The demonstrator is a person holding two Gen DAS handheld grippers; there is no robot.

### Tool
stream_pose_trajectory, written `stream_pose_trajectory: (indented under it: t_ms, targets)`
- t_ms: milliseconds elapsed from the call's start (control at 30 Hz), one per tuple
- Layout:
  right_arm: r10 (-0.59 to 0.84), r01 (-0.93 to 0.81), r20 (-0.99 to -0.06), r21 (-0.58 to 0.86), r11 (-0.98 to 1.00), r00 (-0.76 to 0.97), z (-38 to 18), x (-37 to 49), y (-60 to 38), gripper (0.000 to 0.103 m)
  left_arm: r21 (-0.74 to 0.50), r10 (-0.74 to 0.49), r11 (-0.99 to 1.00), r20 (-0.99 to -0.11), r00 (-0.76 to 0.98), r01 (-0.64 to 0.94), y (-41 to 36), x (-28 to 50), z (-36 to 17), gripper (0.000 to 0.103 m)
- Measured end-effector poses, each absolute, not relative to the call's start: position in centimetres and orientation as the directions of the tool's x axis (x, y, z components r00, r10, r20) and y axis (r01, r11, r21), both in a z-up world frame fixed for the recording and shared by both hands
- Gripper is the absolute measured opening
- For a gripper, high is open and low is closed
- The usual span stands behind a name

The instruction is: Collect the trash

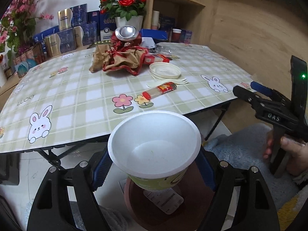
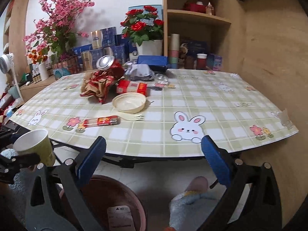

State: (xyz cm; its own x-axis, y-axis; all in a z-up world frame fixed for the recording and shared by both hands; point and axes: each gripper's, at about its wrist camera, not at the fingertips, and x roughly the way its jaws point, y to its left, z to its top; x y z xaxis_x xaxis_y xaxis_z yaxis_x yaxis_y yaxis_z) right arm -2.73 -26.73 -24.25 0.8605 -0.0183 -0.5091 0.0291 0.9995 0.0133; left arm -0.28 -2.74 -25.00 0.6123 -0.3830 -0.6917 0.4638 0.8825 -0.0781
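Left wrist view: paper cup (image 1: 154, 150) clamped at its sides by left gripper (image 1: 154, 169), hanging over the brown bin (image 1: 154, 207) below the table (image 1: 77, 96) edge. Likely light, thin-walled, crushable; hold low on the wall, gently. Right gripper (image 2: 154, 161) gapes wide, nothing between its pads.

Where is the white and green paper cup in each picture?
Left wrist view: the white and green paper cup sits bottom centre, gripped between the left gripper pads, above the brown round bin.
Right wrist view: it is at the far left edge.
Shared landmark: the cream plastic fork on the table.
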Motion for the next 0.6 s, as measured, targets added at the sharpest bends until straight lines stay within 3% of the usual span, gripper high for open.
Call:
stream_pose_trajectory:
  t_ms: [100, 200, 367, 600]
  targets:
    - [-0.022, 0.035, -0.516, 0.016, 0.999, 0.856, -24.4, -2.6, -26.8, 0.097, -0.076, -0.39, 0.874, -0.7, 0.599, 0.48, -3.1, -0.3, -25.2, 0.08]
    - [-0.024, 0.039, -0.521, 0.019, 0.999, 0.853, -24.4, -2.5, -26.9, 0.097, -0.078, -0.401, 0.867, -0.697, 0.594, 0.493, -3.3, -0.5, -25.2, 0.093]
    - [-0.028, 0.048, -0.524, 0.026, 0.998, 0.852, -24.4, -2.5, -27.1, 0.097, -0.072, -0.392, 0.878, -0.676, 0.624, 0.473, -3.1, -0.7, -24.7, 0.094]
    - [-0.016, 0.038, -0.527, 0.031, 0.999, 0.85, -24.4, -2.5, -27.0, 0.097, -0.14, -0.34, 0.933, -0.642, 0.687, 0.331, -0.2, 0.2, -24.1, 0.097]
